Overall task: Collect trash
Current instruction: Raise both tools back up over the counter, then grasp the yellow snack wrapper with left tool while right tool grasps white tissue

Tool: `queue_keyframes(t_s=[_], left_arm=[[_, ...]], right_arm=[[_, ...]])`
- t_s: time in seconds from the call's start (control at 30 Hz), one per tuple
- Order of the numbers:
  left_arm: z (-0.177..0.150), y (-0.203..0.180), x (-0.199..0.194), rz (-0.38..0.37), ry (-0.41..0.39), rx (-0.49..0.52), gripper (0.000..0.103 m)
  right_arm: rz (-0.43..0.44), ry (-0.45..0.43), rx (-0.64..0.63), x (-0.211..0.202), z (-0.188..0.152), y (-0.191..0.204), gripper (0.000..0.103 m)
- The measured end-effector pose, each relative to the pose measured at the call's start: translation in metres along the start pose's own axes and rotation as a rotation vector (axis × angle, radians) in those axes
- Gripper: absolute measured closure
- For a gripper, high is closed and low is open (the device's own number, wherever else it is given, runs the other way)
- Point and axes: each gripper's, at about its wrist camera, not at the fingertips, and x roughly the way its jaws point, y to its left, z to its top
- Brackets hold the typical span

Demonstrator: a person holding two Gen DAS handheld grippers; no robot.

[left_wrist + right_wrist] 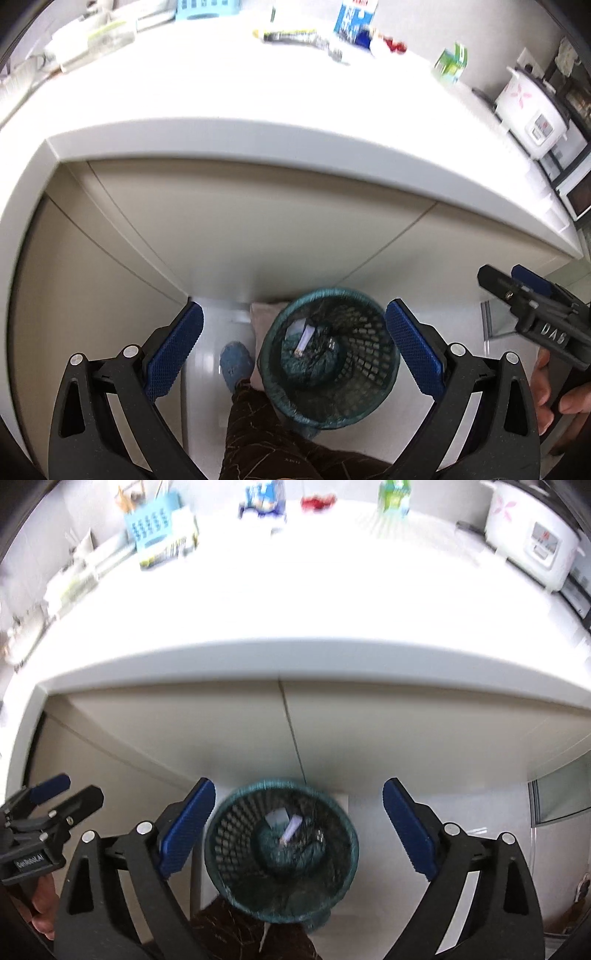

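Observation:
A green mesh trash basket point(328, 358) stands on the floor below the white counter; it also shows in the right wrist view point(282, 849). Small pieces of trash point(304, 338) lie in its bottom, also seen from the right point(290, 829). My left gripper point(293, 350) hangs open and empty above the basket. My right gripper point(299, 830) is open and empty above it too. On the counter lie a dark wrapper point(291, 36), a blue-white carton point(354, 18), a red item point(393, 44) and a green packet point(452, 61).
The white counter point(258, 110) juts out over beige cabinet doors point(295, 731). A rice cooker point(532, 535) stands at its right end, a light-blue holder point(155, 524) at the back left. The person's leg and blue slipper point(234, 363) are beside the basket.

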Motion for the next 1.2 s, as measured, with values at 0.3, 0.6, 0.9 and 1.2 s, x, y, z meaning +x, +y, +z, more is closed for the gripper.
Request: queue_keyframes(t_s=[0.3, 0.6, 0.9, 1.2], left_arm=[[0.053, -0.014, -0.052, -0.013, -0.126, 0.002, 0.006], [0.111, -0.019, -0.085, 0.01, -0.18, 0.014, 0.006], [0.168, -0.024, -0.108, -0.01, -0.205, 0.021, 0.006], [0.216, -0.013, -0.08, -0.009, -0.166, 0.015, 0.006]], right_arm=[[0.002, -0.118, -0.008, -0.062, 0.065, -0.001, 0.015], [-0.006, -0.2, 0.001, -0.104, 0.115, 0.007, 0.015], [-0.015, -0.223, 0.006, -0.113, 0.158, 0.017, 0.015], [-0.026, -0.19, 0.007, -0.084, 0.198, 0.028, 0.015]])
